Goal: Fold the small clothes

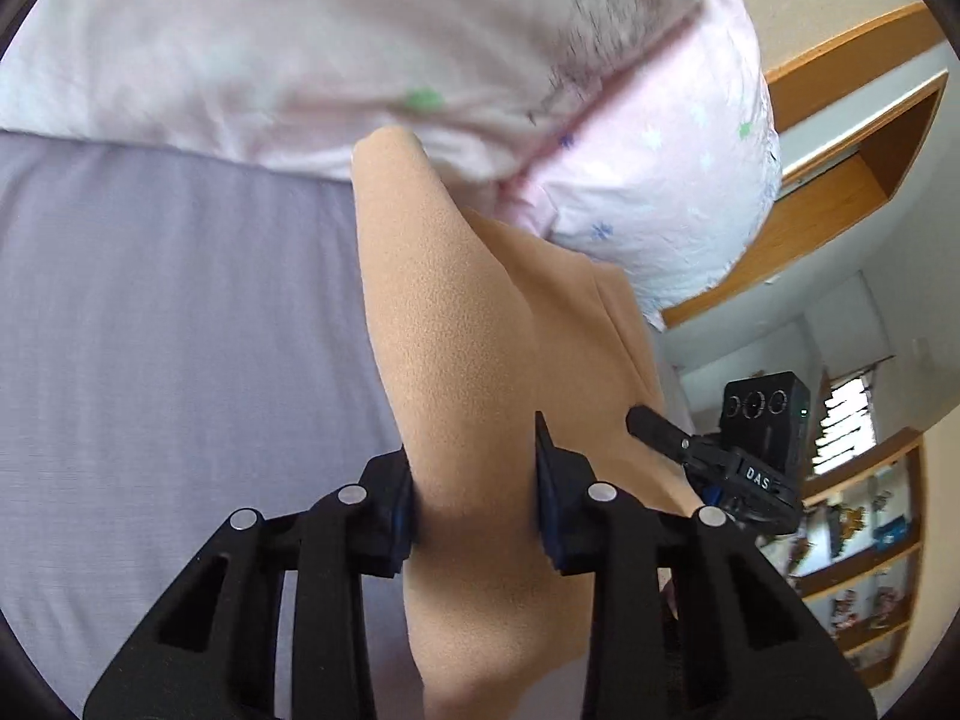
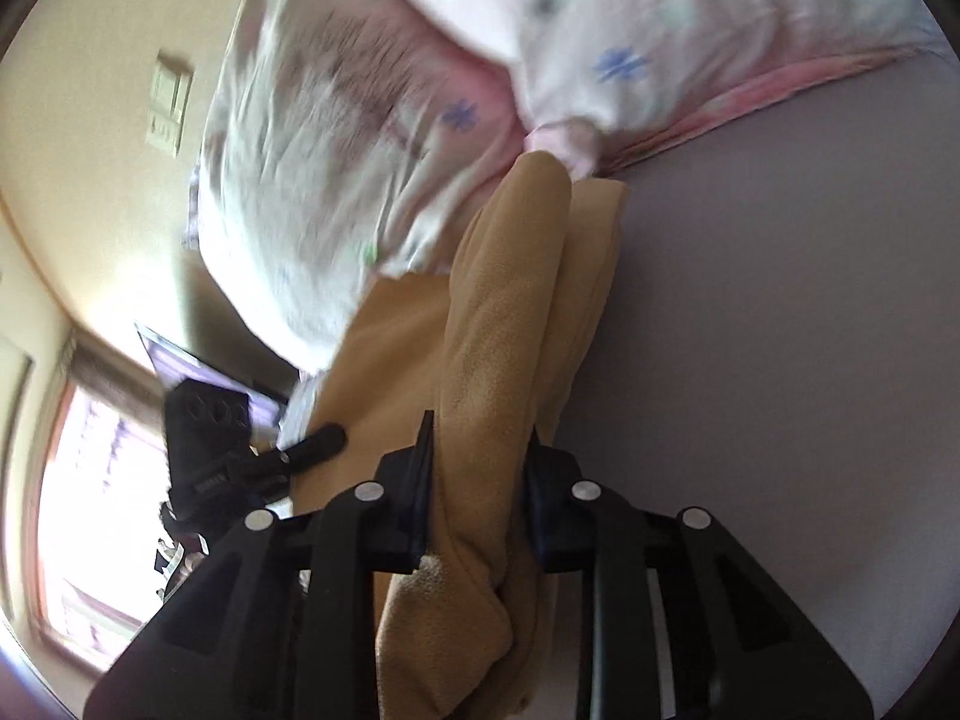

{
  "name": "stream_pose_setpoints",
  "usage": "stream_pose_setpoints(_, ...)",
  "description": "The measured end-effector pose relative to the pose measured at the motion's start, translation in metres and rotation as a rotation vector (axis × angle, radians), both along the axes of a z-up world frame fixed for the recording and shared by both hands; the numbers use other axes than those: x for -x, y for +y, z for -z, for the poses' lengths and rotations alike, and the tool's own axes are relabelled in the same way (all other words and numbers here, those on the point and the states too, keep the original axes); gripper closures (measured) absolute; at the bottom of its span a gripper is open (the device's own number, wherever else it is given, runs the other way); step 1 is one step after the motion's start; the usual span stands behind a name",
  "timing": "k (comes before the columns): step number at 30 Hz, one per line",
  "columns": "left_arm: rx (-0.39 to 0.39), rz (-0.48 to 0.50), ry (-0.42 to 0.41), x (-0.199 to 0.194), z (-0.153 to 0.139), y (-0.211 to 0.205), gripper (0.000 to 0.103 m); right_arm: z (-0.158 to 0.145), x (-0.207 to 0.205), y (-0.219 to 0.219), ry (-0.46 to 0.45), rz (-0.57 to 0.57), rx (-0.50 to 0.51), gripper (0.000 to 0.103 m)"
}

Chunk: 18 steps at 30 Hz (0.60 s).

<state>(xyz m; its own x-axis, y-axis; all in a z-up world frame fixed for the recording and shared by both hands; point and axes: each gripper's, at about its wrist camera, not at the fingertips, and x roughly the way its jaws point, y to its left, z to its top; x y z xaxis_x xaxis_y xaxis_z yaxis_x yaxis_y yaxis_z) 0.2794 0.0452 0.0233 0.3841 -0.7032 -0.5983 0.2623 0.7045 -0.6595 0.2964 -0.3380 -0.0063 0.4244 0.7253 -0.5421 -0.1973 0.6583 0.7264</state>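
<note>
A tan fleece garment [image 1: 456,324] hangs stretched between my two grippers, lifted over the lavender bed sheet [image 1: 168,312]. My left gripper [image 1: 474,480] is shut on one bunched edge of it. My right gripper [image 2: 477,474] is shut on another bunched edge of the same tan garment [image 2: 504,312]. In the left wrist view the right gripper [image 1: 750,456] shows at the right, touching the cloth. In the right wrist view the left gripper [image 2: 240,450] shows at the left, on the cloth.
A pink-and-white flowered pillow [image 1: 372,48] lies on the bed just beyond the garment; it also shows in the right wrist view [image 2: 336,168]. Wooden shelves [image 1: 864,546] stand at the right. A bright window [image 2: 90,492] and a wall switch [image 2: 168,102] are at the left.
</note>
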Motion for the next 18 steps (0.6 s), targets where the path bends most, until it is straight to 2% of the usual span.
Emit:
stream_pose_setpoints(2, -0.085, -0.049, -0.013, 0.007, -0.001, 0.016, 0.066, 0.002, -0.001, 0.023, 0.014, -0.026, 0.091, 0.064)
stream_pose_setpoints(3, -0.089, -0.057, -0.009, 0.014, -0.003, 0.024, 0.066, -0.001, 0.003, 0.028, 0.007, -0.006, 0.152, 0.053)
stream_pose_setpoints(4, -0.100, -0.072, -0.030, 0.026, -0.007, 0.032, 0.066, -0.011, 0.014, 0.028, -0.030, 0.034, 0.210, 0.048)
stream_pose_setpoints(5, -0.118, -0.080, -0.082, 0.041, -0.015, 0.039, 0.065, -0.023, 0.027, 0.025, -0.081, 0.069, 0.229, 0.038)
stream_pose_setpoints(6, -0.136, -0.078, -0.124, 0.056, -0.022, 0.041, 0.058, -0.031, 0.040, 0.024, -0.124, 0.087, 0.224, 0.031)
stream_pose_setpoints(7, -0.148, -0.075, -0.163, 0.069, -0.028, 0.043, 0.053, -0.046, 0.060, 0.021, -0.193, 0.095, 0.185, 0.029)
stream_pose_setpoints(9, -0.158, -0.041, -0.225, 0.097, -0.037, 0.036, 0.041, -0.061, 0.086, 0.026, -0.241, 0.031, 0.074, 0.023)
stream_pose_setpoints(11, -0.170, 0.007, -0.247, 0.120, -0.038, 0.028, 0.038, -0.063, 0.100, 0.038, -0.234, -0.055, -0.016, 0.015)
stream_pose_setpoints(13, -0.206, 0.033, -0.246, 0.135, -0.038, 0.017, 0.034, -0.054, 0.105, 0.056, -0.197, -0.087, 0.002, 0.013)
stream_pose_setpoints(16, -0.357, -0.001, -0.258, 0.163, -0.030, 0.005, 0.020, -0.023, 0.099, 0.063, -0.046, -0.050, 0.138, 0.015)
stream_pose_setpoints(17, -0.429, -0.036, -0.263, 0.171, -0.027, 0.002, 0.010, -0.015, 0.103, 0.057, -0.011, -0.037, 0.135, 0.016)
stream_pose_setpoints(18, -0.486, -0.068, -0.267, 0.173, -0.023, -0.003, 0.004, -0.015, 0.116, 0.056, -0.024, -0.022, 0.125, 0.016)
